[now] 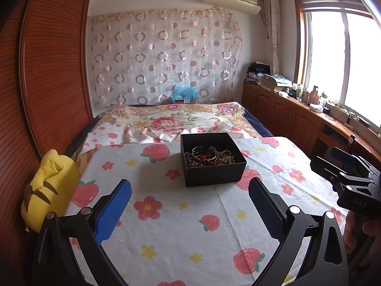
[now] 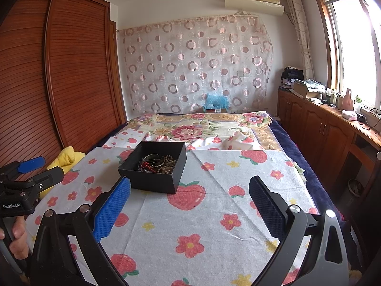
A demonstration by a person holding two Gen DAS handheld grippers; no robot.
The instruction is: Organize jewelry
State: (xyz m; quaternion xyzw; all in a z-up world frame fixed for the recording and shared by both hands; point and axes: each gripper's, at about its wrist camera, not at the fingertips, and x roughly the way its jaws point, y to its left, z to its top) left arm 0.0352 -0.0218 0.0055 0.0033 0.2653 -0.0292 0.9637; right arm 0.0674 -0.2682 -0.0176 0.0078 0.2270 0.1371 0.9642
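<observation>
A black open-topped box (image 1: 212, 158) is seen standing on a white cloth printed with strawberries and flowers (image 1: 181, 226), which is spread over the near part of a bed. Inside the box a tangle of jewelry (image 1: 209, 156) is held: a silver bangle (image 1: 198, 151), a strand of pale beads (image 1: 226, 157), a red piece and darker beads, all heaped together so that single items cannot be fully told apart. The left gripper (image 1: 189, 211) is held low over the cloth, just short of the box, with its blue-padded fingers (image 1: 113, 212) spread wide and nothing between them. The right gripper (image 2: 189, 208) is likewise held above the cloth with its fingers (image 2: 112, 211) spread wide and empty; in its view the box (image 2: 154, 166) is found ahead and to the left, close to the tip of the left-hand finger. Each gripper is caught at the edge of the other's view. A yellow plush toy (image 1: 47, 190) is lodged at the left edge of the bed against a louvred wooden wardrobe (image 1: 47, 71). A floral quilt (image 1: 171, 119) is laid over the far part of the bed, and a patterned curtain (image 1: 162, 57) is hung on the wall behind it.
</observation>
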